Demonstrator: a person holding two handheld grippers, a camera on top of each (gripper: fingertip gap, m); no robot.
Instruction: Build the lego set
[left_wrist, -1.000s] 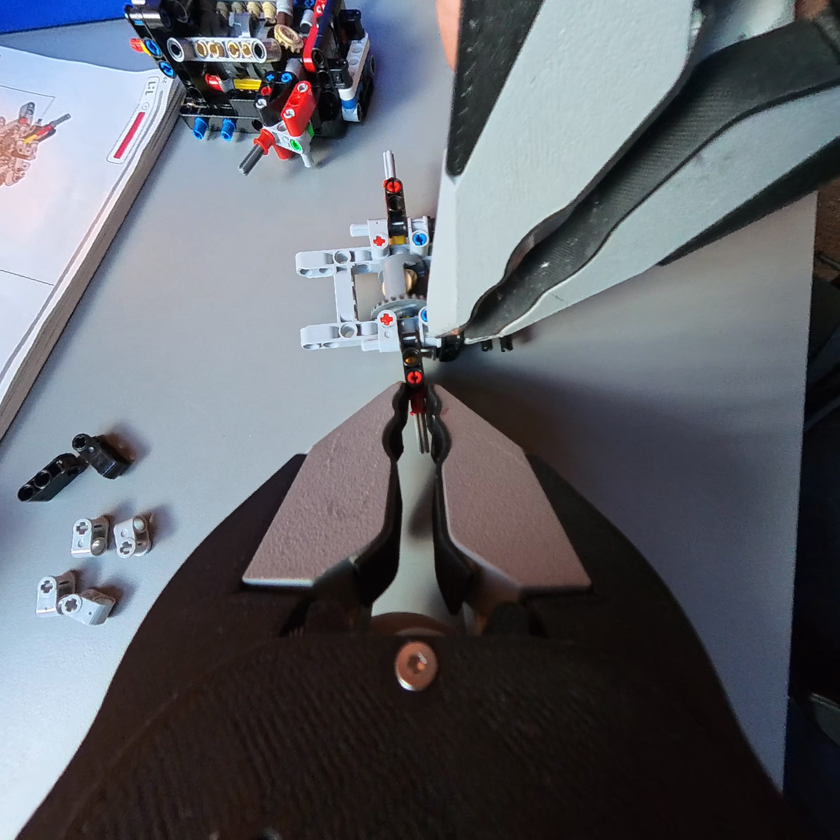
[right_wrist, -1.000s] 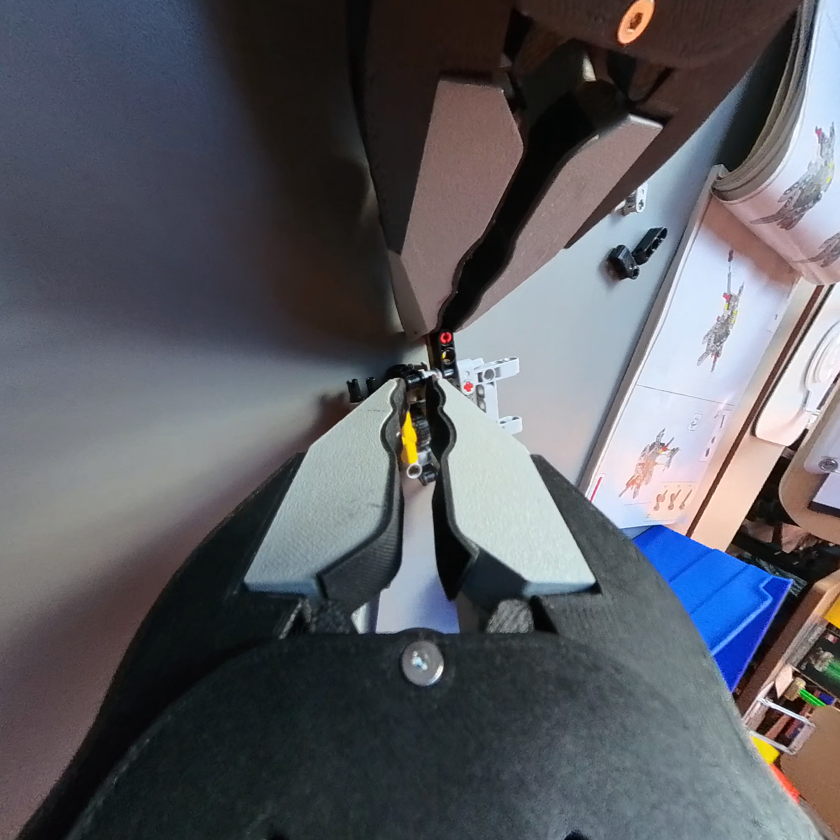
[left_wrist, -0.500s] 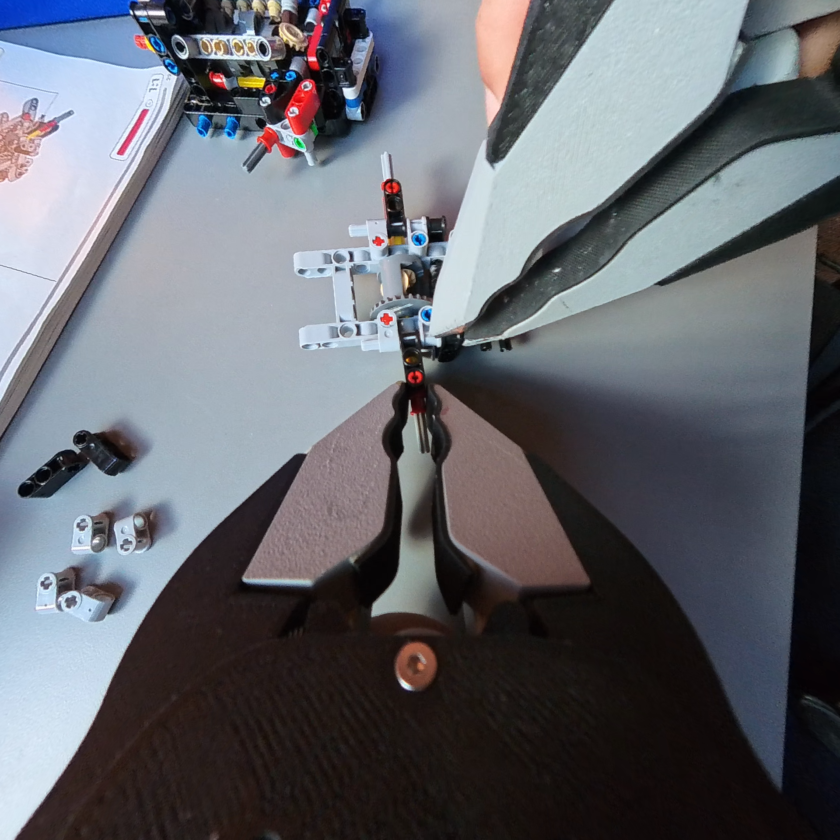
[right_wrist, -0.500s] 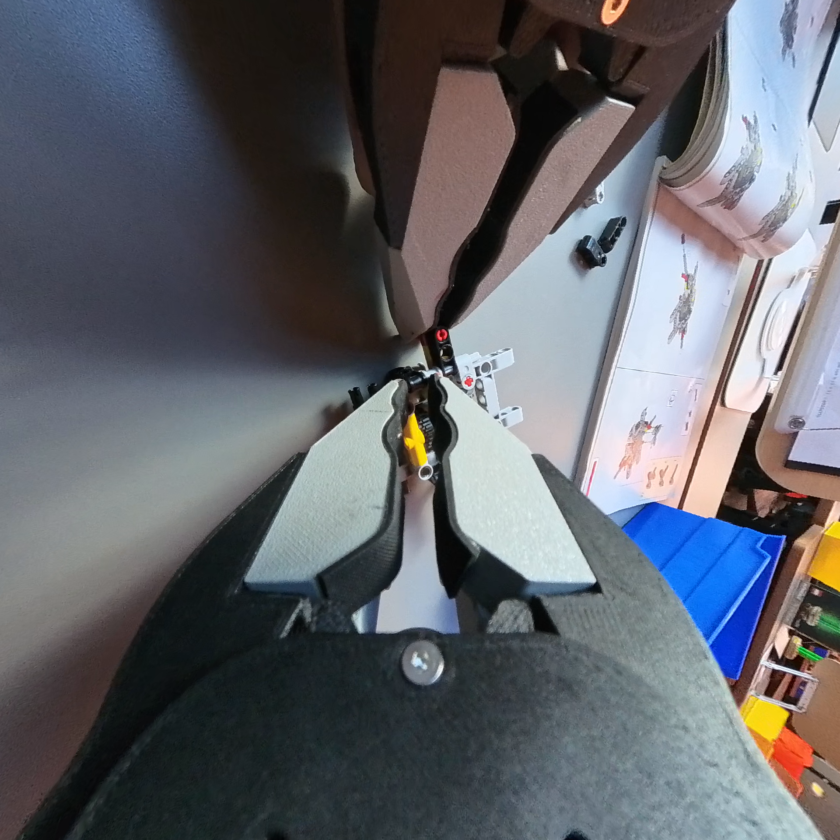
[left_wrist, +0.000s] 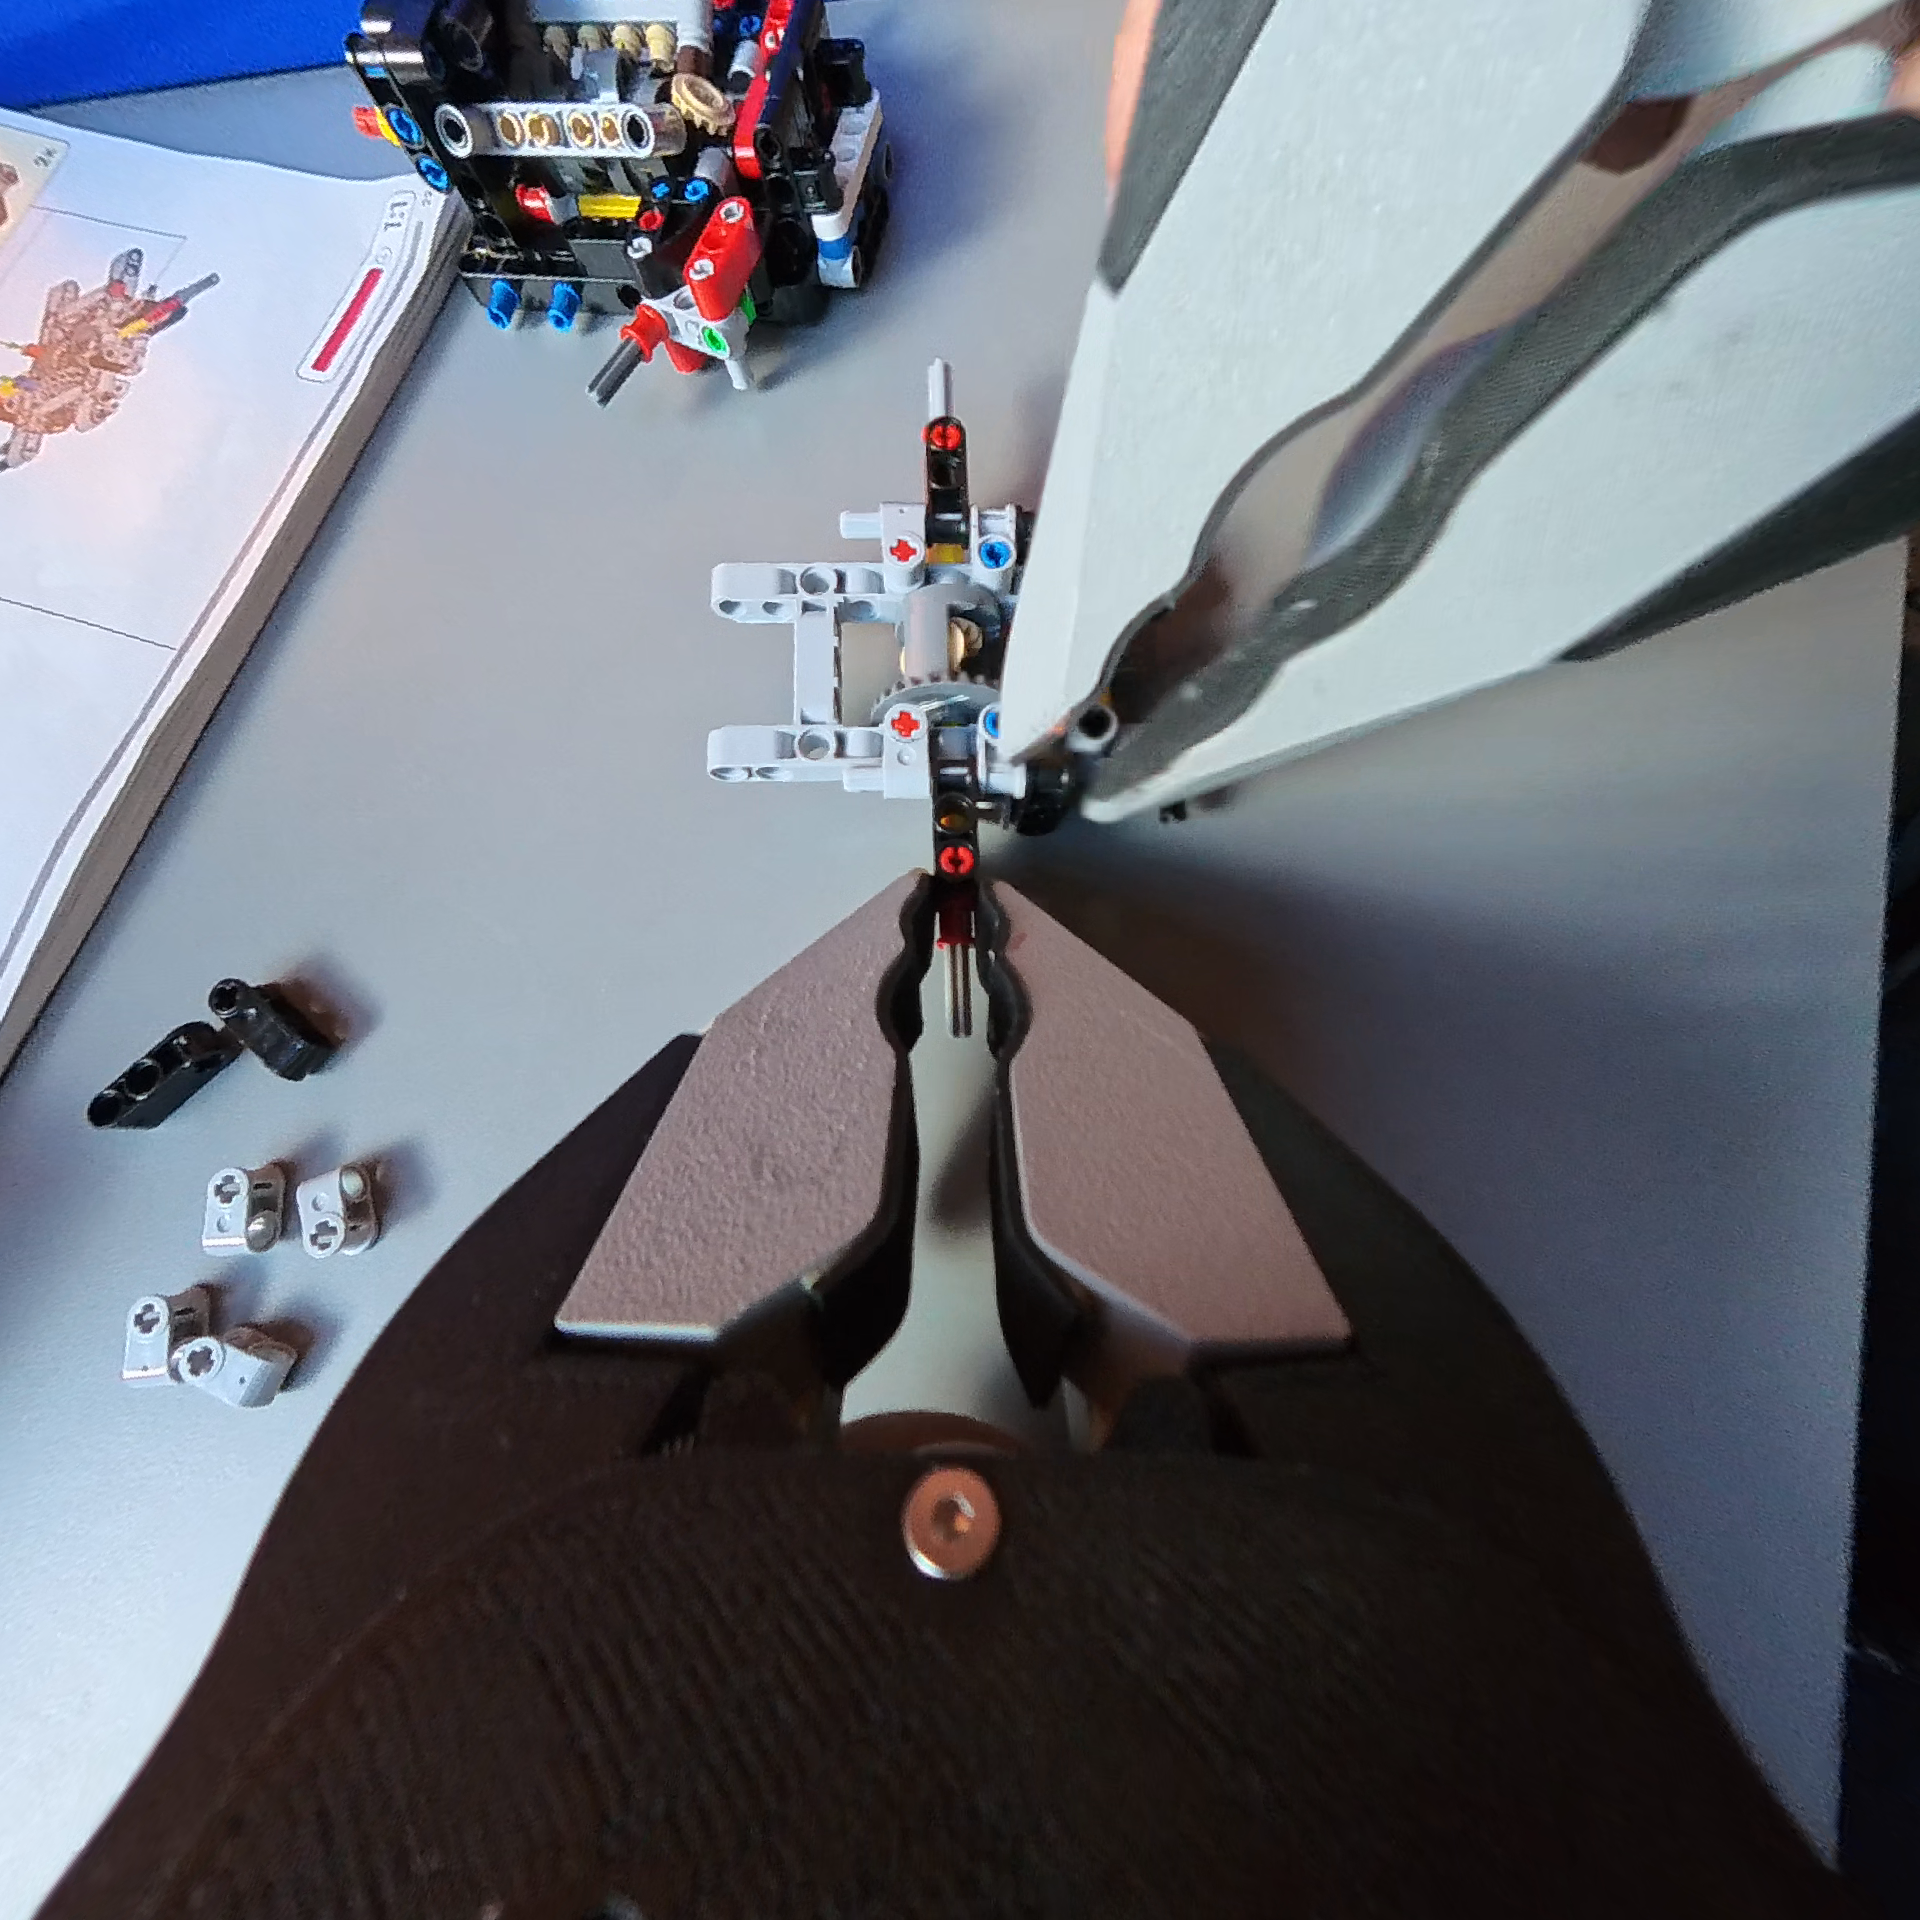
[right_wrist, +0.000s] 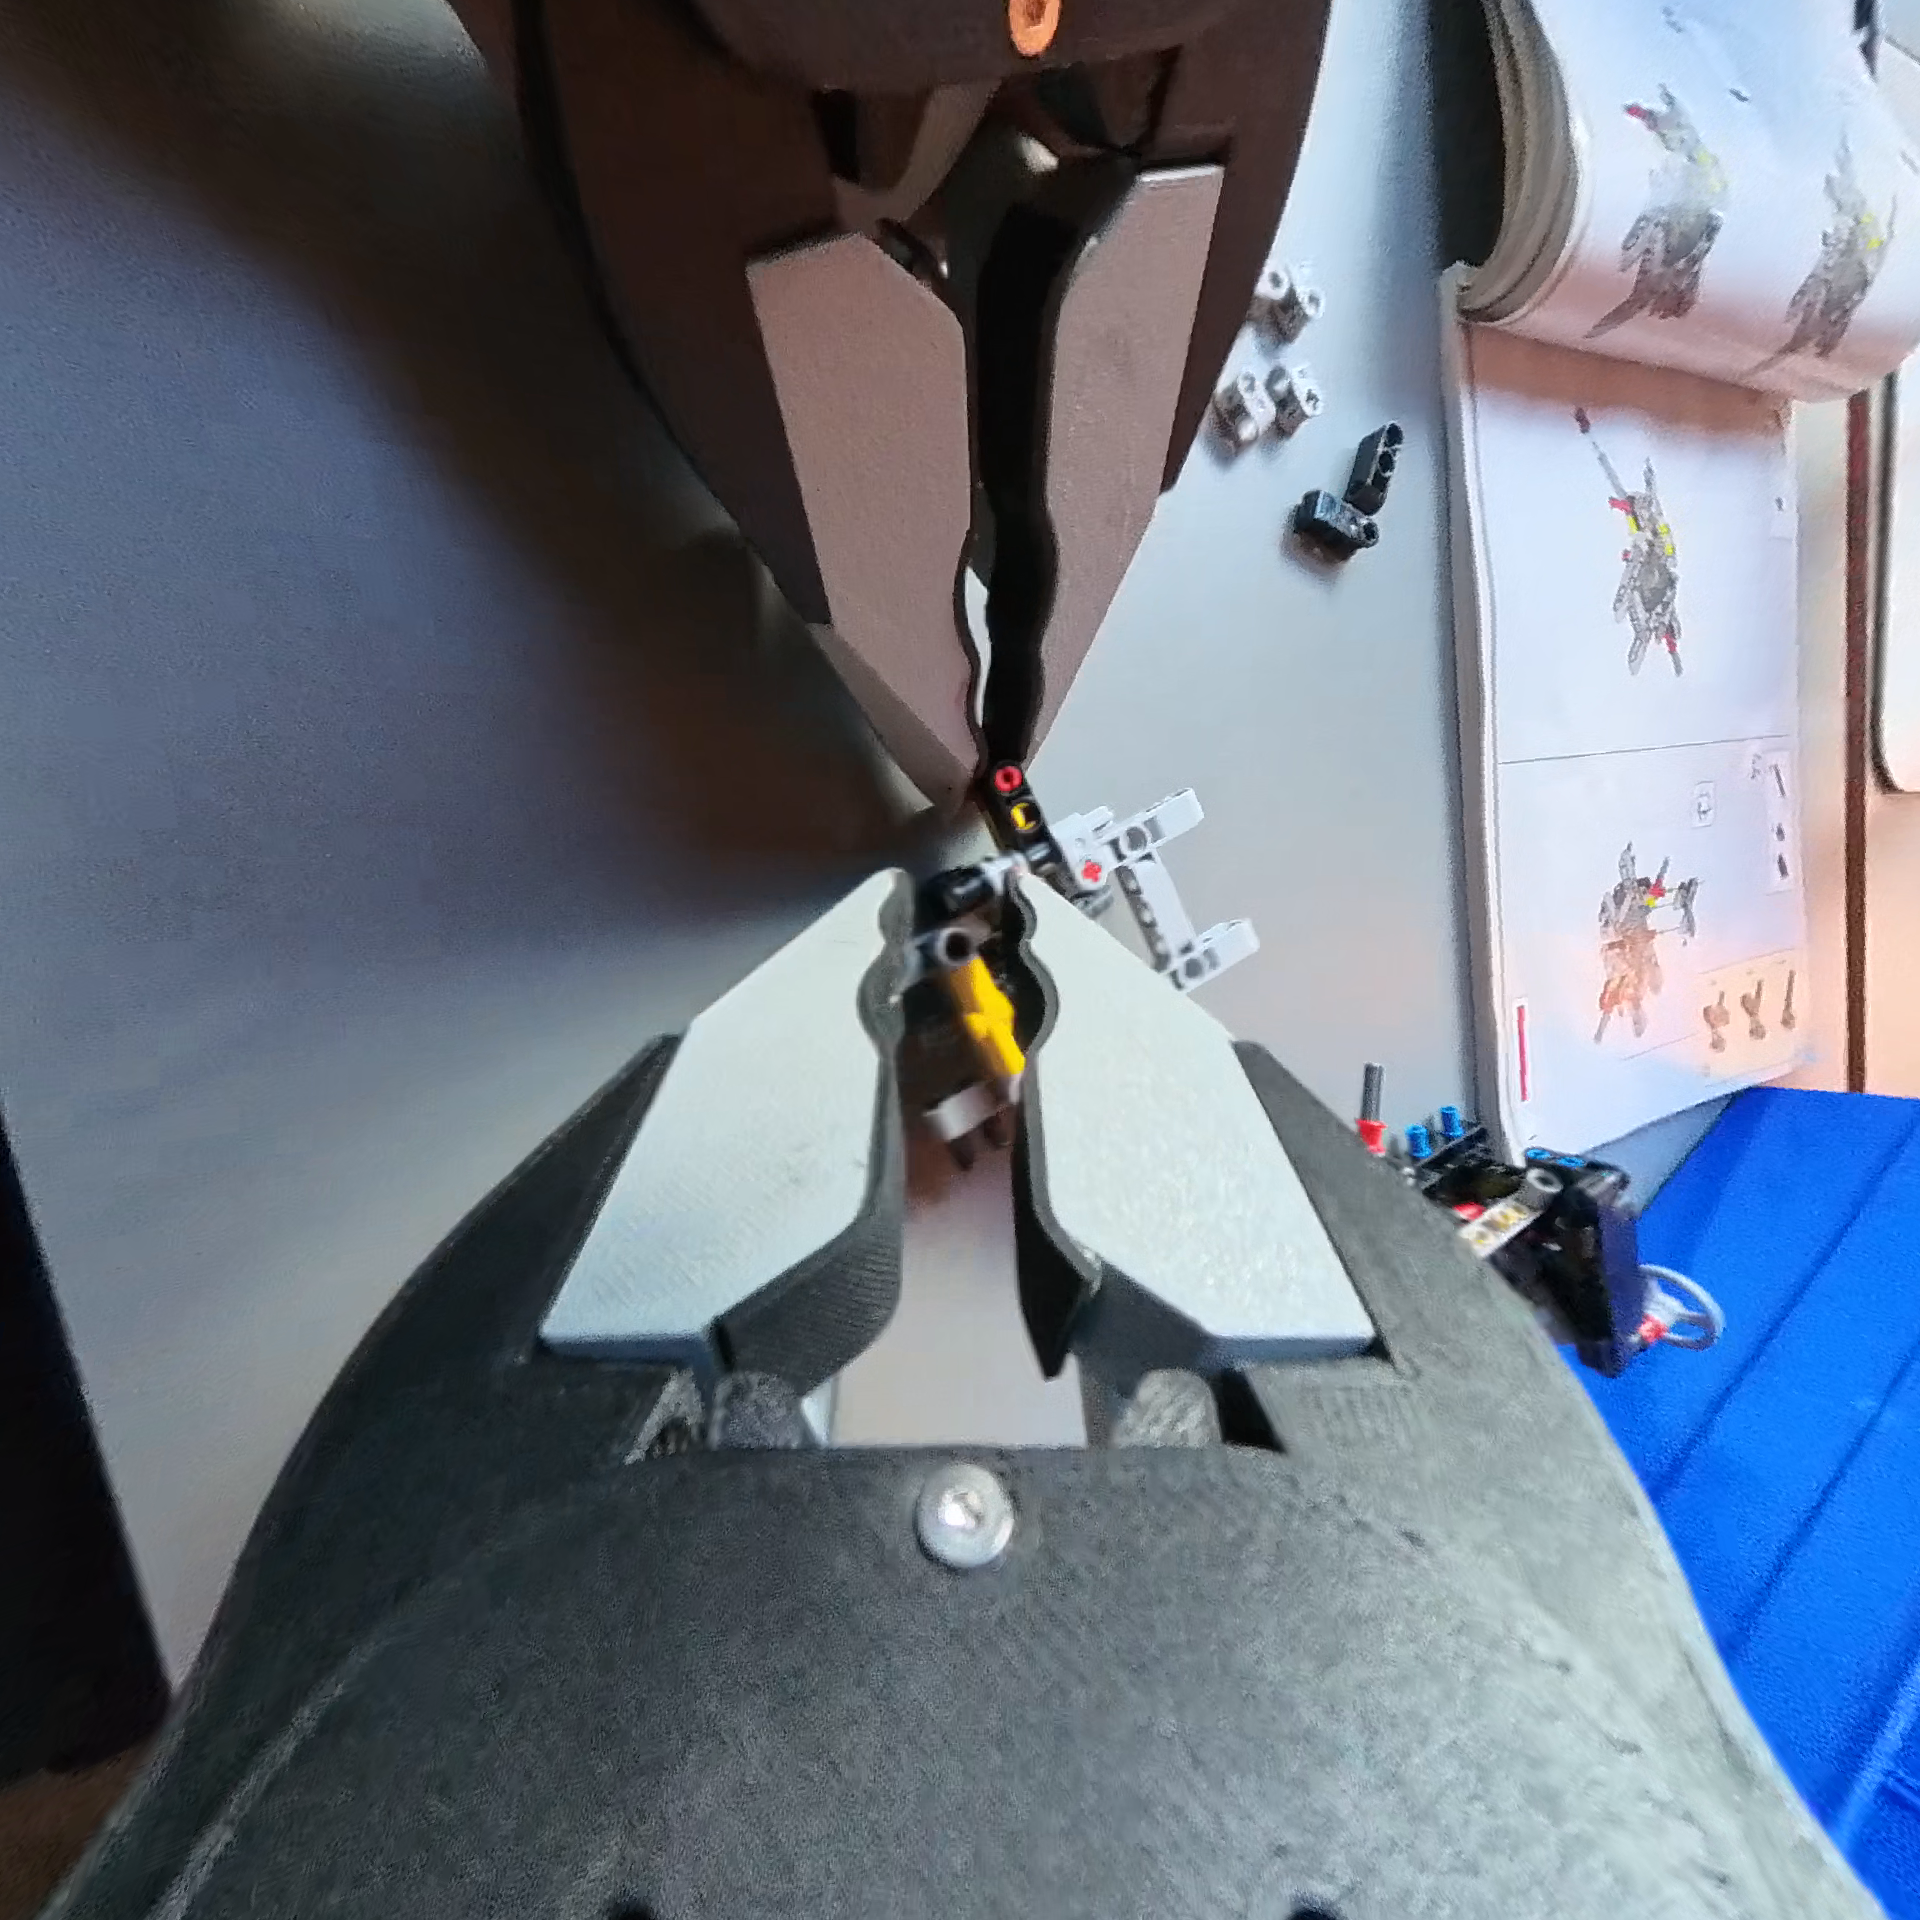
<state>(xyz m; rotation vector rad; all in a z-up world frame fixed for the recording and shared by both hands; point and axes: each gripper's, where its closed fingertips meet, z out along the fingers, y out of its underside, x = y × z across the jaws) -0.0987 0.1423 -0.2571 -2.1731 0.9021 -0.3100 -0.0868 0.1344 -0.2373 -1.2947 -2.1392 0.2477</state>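
the left gripper (left_wrist: 954, 925) is closed on the near end of a small grey and black brick assembly (left_wrist: 883, 655): its pads clamp a red bush with a thin grey axle (left_wrist: 958, 987) running back between them. the assembly is held over the grey table (left_wrist: 520, 831), its pale frame reaching left and a black beam with red pins standing along its middle.

the right gripper (right_wrist: 961, 935) comes in from the right and meets the assembly's right side. its jaws stand a little apart around a black part with a yellow pin (right_wrist: 987, 1013) and a grey tube end; i cannot tell whether the pads press on it. in the left wrist view its pale fingers (left_wrist: 1299, 416) cover the assembly's right half.

left and near on the table lie two black connectors (left_wrist: 208, 1049), and nearer, four small grey connectors (left_wrist: 249, 1278) in pairs. far left, an open instruction booklet (left_wrist: 156, 468). beyond the assembly stands a larger black model (left_wrist: 644, 177) with red, blue and tan parts. a blue bin (right_wrist: 1766, 1351) lies past the model in the right wrist view.
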